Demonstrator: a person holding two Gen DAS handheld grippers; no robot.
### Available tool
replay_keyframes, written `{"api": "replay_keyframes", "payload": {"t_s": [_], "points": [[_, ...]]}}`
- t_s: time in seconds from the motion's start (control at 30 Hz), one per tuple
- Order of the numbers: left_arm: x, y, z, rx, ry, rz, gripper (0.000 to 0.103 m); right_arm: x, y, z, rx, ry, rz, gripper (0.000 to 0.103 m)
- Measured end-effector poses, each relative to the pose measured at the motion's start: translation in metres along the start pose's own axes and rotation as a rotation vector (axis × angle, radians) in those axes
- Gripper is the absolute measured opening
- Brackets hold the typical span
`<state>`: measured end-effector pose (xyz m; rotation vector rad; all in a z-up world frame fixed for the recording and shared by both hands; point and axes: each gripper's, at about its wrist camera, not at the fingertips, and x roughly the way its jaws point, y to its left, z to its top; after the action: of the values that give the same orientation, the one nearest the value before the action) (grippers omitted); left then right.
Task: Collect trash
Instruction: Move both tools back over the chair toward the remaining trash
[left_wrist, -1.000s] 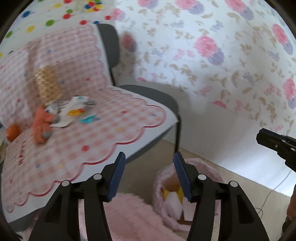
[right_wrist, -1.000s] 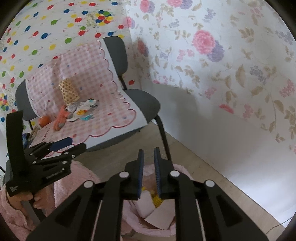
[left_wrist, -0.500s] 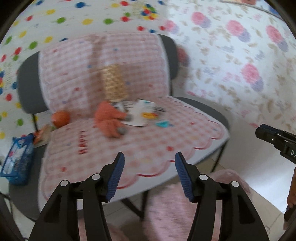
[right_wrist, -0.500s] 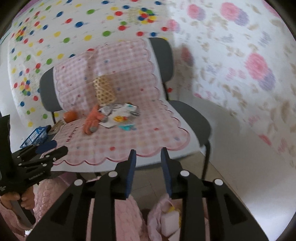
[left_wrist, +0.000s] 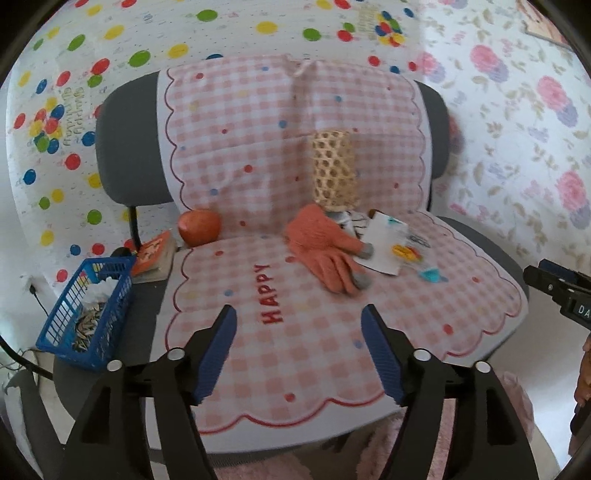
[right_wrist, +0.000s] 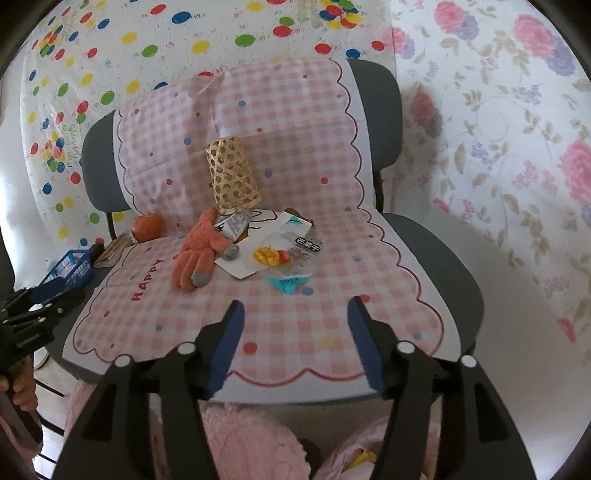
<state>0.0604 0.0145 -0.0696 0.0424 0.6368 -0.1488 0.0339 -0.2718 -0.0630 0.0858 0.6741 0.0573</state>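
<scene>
A grey chair carries a pink checked "HAPPY" cloth (left_wrist: 295, 332) (right_wrist: 332, 314). On it lie trash pieces: a clear fruit-print wrapper (right_wrist: 284, 247) (left_wrist: 391, 243), a small teal wrapper (right_wrist: 290, 282) (left_wrist: 430, 275) and a crumpled printed packet (right_wrist: 236, 223). An orange glove (left_wrist: 325, 251) (right_wrist: 199, 251) lies beside them. My left gripper (left_wrist: 299, 354) is open and empty above the seat's front. My right gripper (right_wrist: 295, 343) is open and empty, also short of the trash.
A woven bamboo cup (left_wrist: 334, 170) (right_wrist: 232, 173) leans on the backrest. An orange fruit (left_wrist: 199, 227) and a blue basket (left_wrist: 92, 306) sit at the left. A pink fluffy bin (right_wrist: 354, 454) stands on the floor below the seat.
Both grippers swung up from the pink bin on the floor to face the chair seat. My right gripper's jaws went from nearly shut to wide open.
</scene>
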Motion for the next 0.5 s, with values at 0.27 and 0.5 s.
{"api": "replay_keyframes", "payload": {"t_s": [0.27, 0.5], "points": [[0.048, 0.007, 0.009, -0.026, 0.016, 0.030, 0.076, 0.058, 0.009, 0.014, -0.043, 0.062, -0.013, 0.064], [0.092, 0.006, 0.022, -0.031, 0.041, 0.015, 0.077, 0.114, 0.023, 0.024, -0.095, 0.107, -0.036, 0.075]]}}
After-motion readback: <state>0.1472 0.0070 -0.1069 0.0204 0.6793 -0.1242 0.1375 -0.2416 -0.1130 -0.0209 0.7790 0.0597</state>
